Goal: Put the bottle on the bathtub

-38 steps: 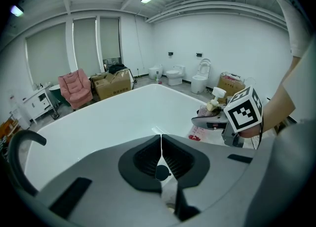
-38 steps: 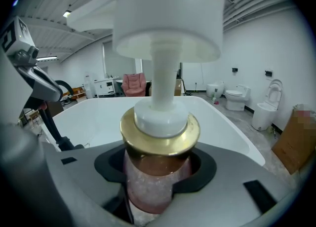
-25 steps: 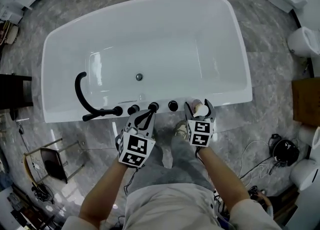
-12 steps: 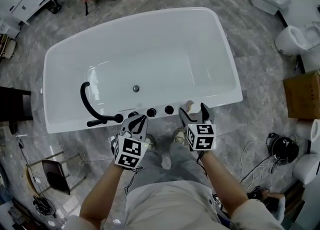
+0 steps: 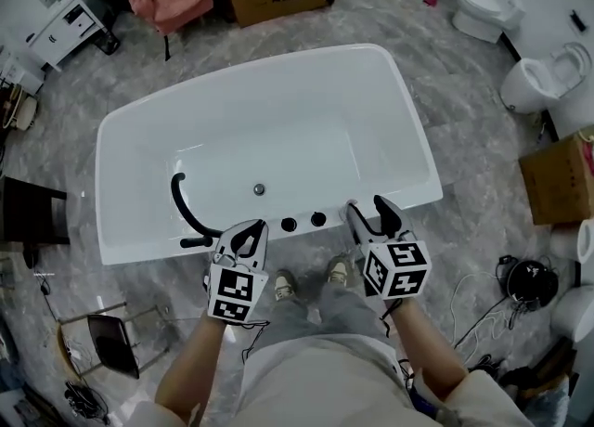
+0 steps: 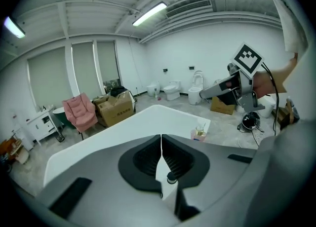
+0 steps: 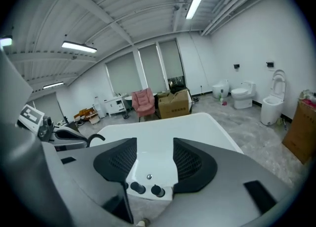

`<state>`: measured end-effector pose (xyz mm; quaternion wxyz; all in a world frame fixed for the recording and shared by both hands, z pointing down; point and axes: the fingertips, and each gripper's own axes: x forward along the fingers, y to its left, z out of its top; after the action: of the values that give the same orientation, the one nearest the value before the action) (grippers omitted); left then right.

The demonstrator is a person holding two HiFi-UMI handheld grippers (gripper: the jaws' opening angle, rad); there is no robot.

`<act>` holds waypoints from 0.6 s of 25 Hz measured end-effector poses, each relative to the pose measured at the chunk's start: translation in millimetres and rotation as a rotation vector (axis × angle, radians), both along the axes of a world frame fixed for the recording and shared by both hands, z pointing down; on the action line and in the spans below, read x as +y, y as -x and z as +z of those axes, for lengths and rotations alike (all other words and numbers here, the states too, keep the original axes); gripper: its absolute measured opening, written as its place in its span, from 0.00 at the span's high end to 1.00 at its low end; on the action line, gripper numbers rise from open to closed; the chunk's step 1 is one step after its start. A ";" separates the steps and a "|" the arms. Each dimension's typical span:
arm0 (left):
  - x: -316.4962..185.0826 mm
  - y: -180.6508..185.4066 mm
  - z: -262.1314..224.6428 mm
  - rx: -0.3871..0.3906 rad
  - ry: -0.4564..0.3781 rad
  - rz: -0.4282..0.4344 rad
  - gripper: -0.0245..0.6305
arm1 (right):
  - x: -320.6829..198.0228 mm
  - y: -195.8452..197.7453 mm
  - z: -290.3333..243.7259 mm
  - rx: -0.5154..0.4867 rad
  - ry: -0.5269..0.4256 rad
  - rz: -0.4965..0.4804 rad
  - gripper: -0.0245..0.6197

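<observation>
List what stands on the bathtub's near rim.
A black faucet, two black knobs and the bottle stand on the bathtub rim. In the head view the right gripper covers the bottle; the left gripper hides rim beside the faucet.

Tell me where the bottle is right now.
In the left gripper view, the bottle stands at the right on the bathtub rim, just beneath the open right gripper.
</observation>
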<state>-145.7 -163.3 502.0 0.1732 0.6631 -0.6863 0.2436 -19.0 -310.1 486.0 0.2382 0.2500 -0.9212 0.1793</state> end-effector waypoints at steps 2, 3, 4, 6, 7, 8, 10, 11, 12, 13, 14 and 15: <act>1.4 6.4 -19.3 -0.012 -0.032 -0.010 0.93 | -1.8 0.5 -28.7 -0.043 -0.035 0.011 0.63; 2.0 9.4 -29.9 -0.013 -0.051 -0.017 0.93 | -2.2 1.1 -43.7 -0.068 -0.055 0.014 0.67; 2.7 11.9 -41.2 -0.013 -0.072 -0.025 0.93 | -1.9 1.5 -59.7 -0.094 -0.075 0.016 0.70; 3.5 16.3 -64.7 -0.019 -0.110 -0.038 0.93 | -0.9 2.2 -94.1 -0.142 -0.123 0.011 0.74; 3.0 18.6 -76.6 -0.029 -0.128 -0.042 0.93 | -0.9 2.9 -111.2 -0.163 -0.149 0.005 0.76; 2.0 20.8 -88.3 -0.038 -0.145 -0.046 0.93 | -1.2 3.8 -127.2 -0.183 -0.173 -0.003 0.78; 0.0 23.8 -110.0 -0.053 -0.179 -0.051 0.93 | -0.7 5.8 -154.9 -0.219 -0.203 -0.018 0.80; -0.2 24.4 -119.8 -0.060 -0.195 -0.050 0.93 | 1.0 6.9 -167.2 -0.238 -0.210 -0.025 0.82; 0.1 24.4 -128.9 -0.067 -0.211 -0.048 0.93 | 3.5 8.1 -178.6 -0.255 -0.217 -0.034 0.84; 0.3 24.0 -137.5 -0.075 -0.227 -0.043 0.93 | 6.2 9.5 -188.9 -0.269 -0.226 -0.045 0.85; 0.0 23.4 -145.7 -0.082 -0.243 -0.037 0.93 | 8.8 11.0 -198.5 -0.281 -0.237 -0.057 0.86; -0.9 22.9 -153.5 -0.089 -0.258 -0.033 0.93 | 10.9 12.7 -207.4 -0.291 -0.251 -0.070 0.88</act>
<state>-168.5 -164.2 348.5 0.0600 0.6572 -0.7295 0.1798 -31.7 -299.2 278.6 0.0757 0.2170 -0.9692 0.0890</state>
